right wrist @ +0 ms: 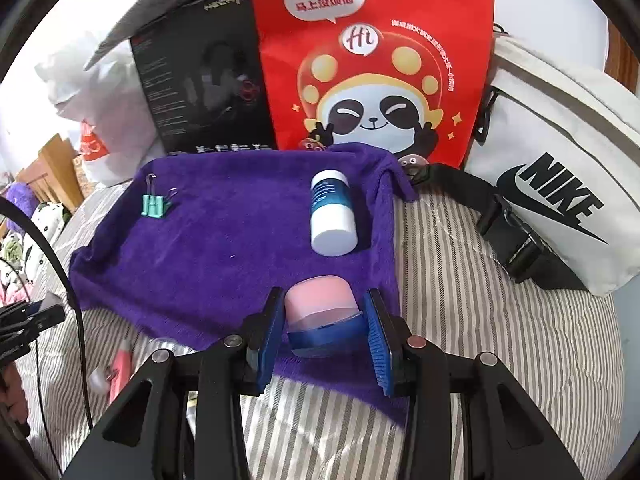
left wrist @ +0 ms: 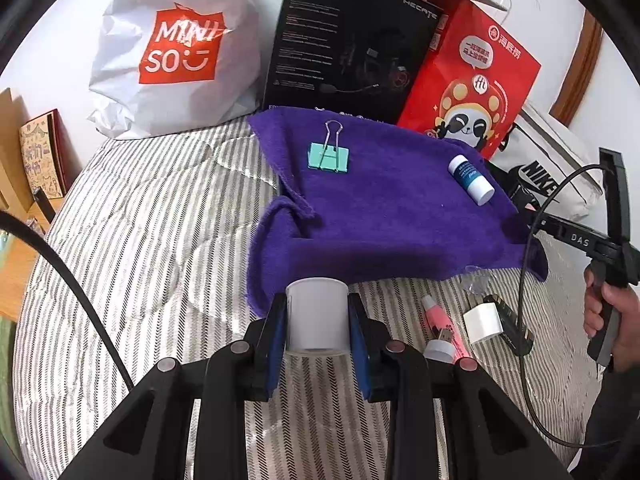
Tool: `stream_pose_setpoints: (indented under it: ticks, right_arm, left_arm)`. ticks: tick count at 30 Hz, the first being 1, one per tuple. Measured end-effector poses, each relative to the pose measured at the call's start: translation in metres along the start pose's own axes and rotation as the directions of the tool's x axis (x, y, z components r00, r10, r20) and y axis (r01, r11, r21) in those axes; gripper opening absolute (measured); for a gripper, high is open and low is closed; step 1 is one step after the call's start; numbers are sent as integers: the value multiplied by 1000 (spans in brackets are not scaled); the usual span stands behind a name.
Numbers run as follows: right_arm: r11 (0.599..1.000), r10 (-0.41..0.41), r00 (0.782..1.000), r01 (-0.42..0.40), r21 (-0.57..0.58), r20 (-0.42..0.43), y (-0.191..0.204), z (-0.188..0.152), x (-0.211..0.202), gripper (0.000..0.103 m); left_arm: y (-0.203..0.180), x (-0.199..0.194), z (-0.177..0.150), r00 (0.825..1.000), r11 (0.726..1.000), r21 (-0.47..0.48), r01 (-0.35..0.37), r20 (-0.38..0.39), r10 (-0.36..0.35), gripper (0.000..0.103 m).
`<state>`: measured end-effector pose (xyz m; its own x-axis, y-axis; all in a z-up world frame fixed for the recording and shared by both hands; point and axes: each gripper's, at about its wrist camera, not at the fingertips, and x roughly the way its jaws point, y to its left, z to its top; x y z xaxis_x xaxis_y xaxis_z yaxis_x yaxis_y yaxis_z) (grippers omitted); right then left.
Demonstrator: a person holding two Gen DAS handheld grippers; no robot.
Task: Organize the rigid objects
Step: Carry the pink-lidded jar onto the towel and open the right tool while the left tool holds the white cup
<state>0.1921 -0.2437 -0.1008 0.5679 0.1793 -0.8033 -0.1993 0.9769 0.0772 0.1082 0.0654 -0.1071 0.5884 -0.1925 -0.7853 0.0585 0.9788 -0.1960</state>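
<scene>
While both grippers hung above the striped bedding [left wrist: 140,220], each one had something clamped between its blue pads. The left gripper [left wrist: 318,320] pinched a white cylindrical cup [left wrist: 317,314] by its sides, holding it just over the near edge of the purple towel [left wrist: 380,216]. The right gripper [right wrist: 324,320] squeezed a small container with a pink top and a blue base [right wrist: 320,316], which sat low over the near part of the same towel. On the towel lay a teal binder clip [left wrist: 329,156] toward its far left, with its wire handles spread, and a white and blue bottle [left wrist: 471,179] on its side near the far right corner. Off the towel, on the bedding to the right in the left wrist view, rested a pink tube with a white cap [left wrist: 442,332] and, just beside it, a white charger block [left wrist: 483,322] against a dark flat item. A person's hand [left wrist: 612,320] gripped the handle of the right tool at the edge of that view. Behind the towel stood a white shopping bag [left wrist: 172,48], a black box [left wrist: 344,40], a red panda bag [right wrist: 372,60] and a white sling bag [right wrist: 560,184].
</scene>
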Motion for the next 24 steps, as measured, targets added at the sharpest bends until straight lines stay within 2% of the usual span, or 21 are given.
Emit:
stream_pose_setpoints:
  ticks: [14, 24]
  right_arm:
    - [999, -31, 997, 28, -42, -69, 2, 15, 46, 40]
    - [997, -47, 995, 41, -67, -88, 8, 18, 64, 40]
  left_arm:
    - [-3, 2, 29, 999, 999, 27, 21, 27, -21, 28]
    - [-3, 9, 30, 999, 999, 27, 40, 14, -41, 28]
